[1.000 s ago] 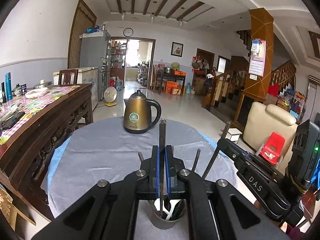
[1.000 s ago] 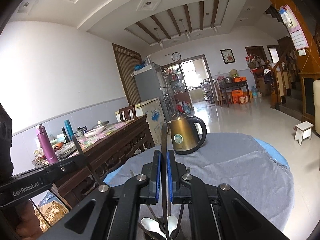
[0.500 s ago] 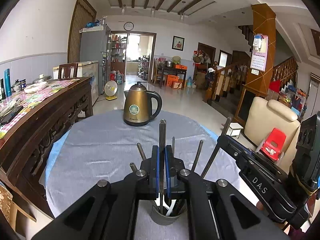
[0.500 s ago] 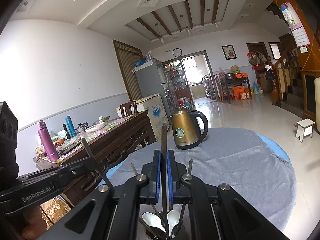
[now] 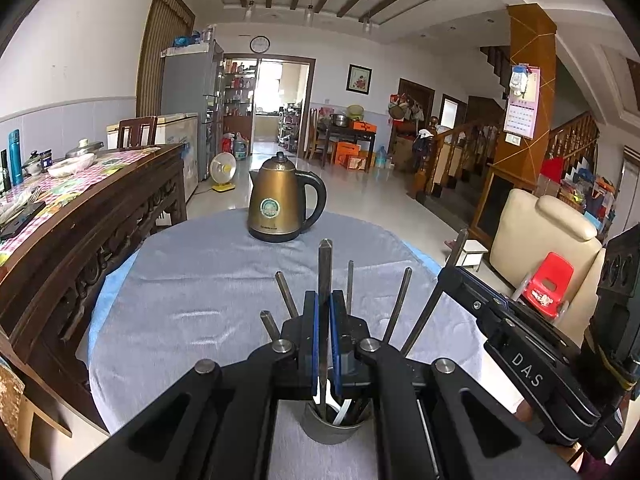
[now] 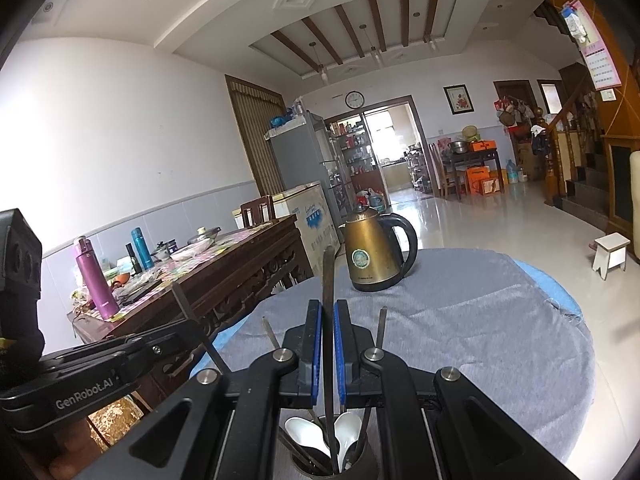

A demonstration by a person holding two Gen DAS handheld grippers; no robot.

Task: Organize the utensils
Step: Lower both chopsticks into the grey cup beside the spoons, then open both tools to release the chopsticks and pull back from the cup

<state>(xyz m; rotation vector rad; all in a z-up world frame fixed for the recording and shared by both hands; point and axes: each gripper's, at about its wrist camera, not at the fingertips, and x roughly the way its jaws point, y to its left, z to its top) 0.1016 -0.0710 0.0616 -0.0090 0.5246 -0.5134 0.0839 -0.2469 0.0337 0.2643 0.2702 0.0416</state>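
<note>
My left gripper [image 5: 325, 300] is shut on a dark metal utensil [image 5: 325, 264] that stands upright, its lower end inside a metal cup [image 5: 334, 430]. Several other handles lean out of that cup. In the right wrist view my right gripper [image 6: 328, 308] is shut on a second metal utensil [image 6: 329, 276], whose lower end reaches into the cup [image 6: 304, 465] beside white spoons [image 6: 304, 432]. Each gripper shows in the other's view: the right one [image 5: 460, 276] and the left one [image 6: 188, 326], each with its stick.
A gold kettle [image 5: 280, 208] stands at the far side of the round table with the grey cloth [image 5: 192, 288]. A carved wooden sideboard [image 5: 80, 220] with bottles and dishes runs along the left. A cream armchair [image 5: 540, 236] and a red stool [image 5: 548, 284] are at the right.
Both views have shifted slightly, and more of the handles in the cup now show above the fingers. Both grips are unchanged.
</note>
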